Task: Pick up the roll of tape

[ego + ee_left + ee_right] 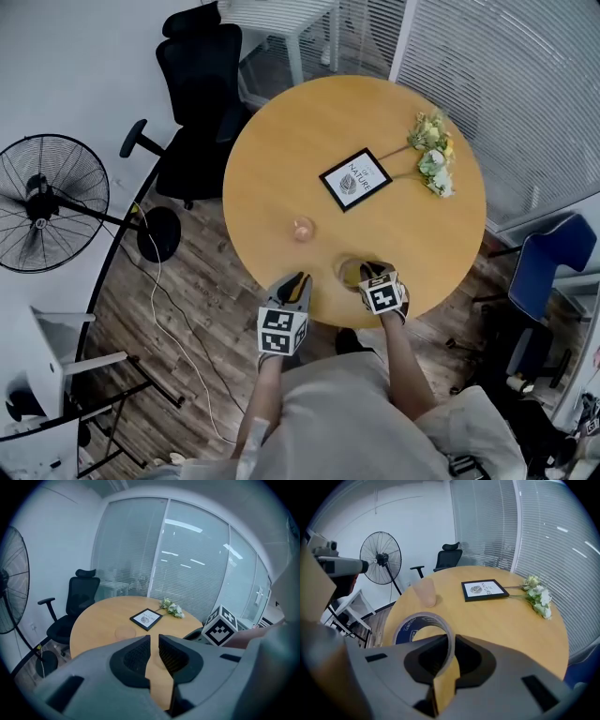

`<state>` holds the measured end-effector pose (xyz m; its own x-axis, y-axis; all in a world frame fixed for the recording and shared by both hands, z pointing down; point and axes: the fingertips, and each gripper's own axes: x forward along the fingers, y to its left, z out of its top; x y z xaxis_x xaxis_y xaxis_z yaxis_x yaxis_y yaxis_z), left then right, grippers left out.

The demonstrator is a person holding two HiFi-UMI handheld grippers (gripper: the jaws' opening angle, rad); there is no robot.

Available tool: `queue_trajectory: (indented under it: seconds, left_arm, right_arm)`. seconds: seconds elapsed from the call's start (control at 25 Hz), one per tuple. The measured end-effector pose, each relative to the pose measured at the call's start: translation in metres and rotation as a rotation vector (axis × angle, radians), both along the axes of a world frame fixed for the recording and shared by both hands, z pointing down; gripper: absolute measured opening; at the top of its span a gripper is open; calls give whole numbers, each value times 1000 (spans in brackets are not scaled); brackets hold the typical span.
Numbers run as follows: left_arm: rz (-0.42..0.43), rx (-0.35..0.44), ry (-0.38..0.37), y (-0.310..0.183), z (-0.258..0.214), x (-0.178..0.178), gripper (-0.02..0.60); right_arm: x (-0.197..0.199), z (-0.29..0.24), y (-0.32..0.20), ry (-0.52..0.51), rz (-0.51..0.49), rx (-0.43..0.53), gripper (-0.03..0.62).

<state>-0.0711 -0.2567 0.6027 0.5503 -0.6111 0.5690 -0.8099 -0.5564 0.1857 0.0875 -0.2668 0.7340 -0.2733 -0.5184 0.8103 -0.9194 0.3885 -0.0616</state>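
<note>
The roll of tape (349,273), brown with a blue inner core (407,626), is at the near edge of the round wooden table (309,131). My right gripper (367,273) (452,641) is shut on the roll's wall, one jaw inside the ring and one outside, and the roll stands on edge, seemingly lifted a little off the tabletop. My left gripper (298,281) (154,641) hovers at the table edge to the left of the roll. Its jaws stand a narrow gap apart with nothing between them. The right gripper's marker cube (220,625) shows in the left gripper view.
A translucent cup (302,228) (425,592) stands left of centre. A black picture frame (355,178) and a spray of flowers (433,155) lie farther back. A black office chair (197,84), a floor fan (42,202) and a blue chair (553,262) surround the table.
</note>
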Motion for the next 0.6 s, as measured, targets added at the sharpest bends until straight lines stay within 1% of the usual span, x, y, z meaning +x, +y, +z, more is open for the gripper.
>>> queue_trajectory:
  seconds: [0.24, 0.36, 0.52, 0.6]
  left_arm:
    - [41, 5, 8, -5, -5, 3, 17]
    - [63, 3, 19, -7, -7, 3, 11]
    - [87, 5, 32, -12, -11, 3, 9]
    - [99, 6, 38, -15, -12, 4, 9]
  right_arm:
    - [5, -23, -2, -83, 106, 40, 43]
    - [6, -36, 1, -116, 151, 63, 43]
    - [8, -56, 4, -216, 242, 112, 43]
    - [10, -68, 5, -235, 274, 139, 43]
